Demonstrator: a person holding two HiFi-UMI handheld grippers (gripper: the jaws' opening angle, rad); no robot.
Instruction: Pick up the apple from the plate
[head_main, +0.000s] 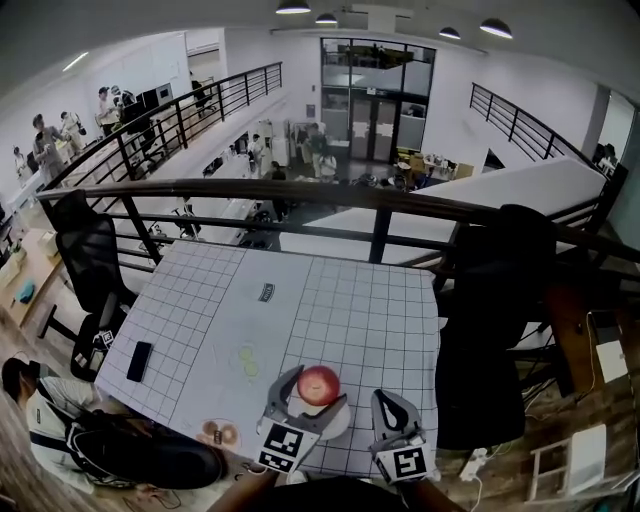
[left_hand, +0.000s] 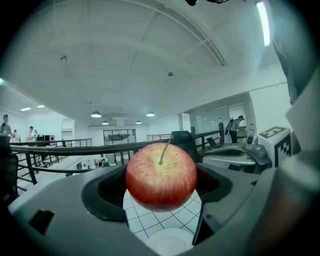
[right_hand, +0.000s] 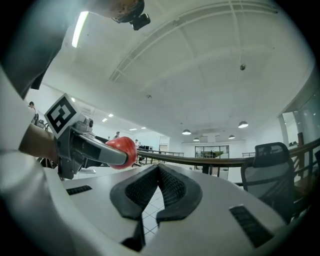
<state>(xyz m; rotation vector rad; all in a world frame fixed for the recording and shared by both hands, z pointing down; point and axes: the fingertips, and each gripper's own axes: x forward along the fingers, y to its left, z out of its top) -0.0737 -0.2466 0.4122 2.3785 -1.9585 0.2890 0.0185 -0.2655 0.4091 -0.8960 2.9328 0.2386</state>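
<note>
Already I have the red apple (left_hand: 161, 175) pinched in my left gripper (head_main: 312, 390), seemingly lifted just above the white plate (left_hand: 170, 244), so the pick looks nearly done, while my right gripper (right_hand: 159, 192) sits pressed together, empty.

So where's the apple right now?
In the head view the apple is near the table's front edge, held in the left gripper just above the white plate.

Readable text: none.
Dark tag (head_main: 266, 292) on the surface (head_main: 380, 320): print too small to make out.
</note>
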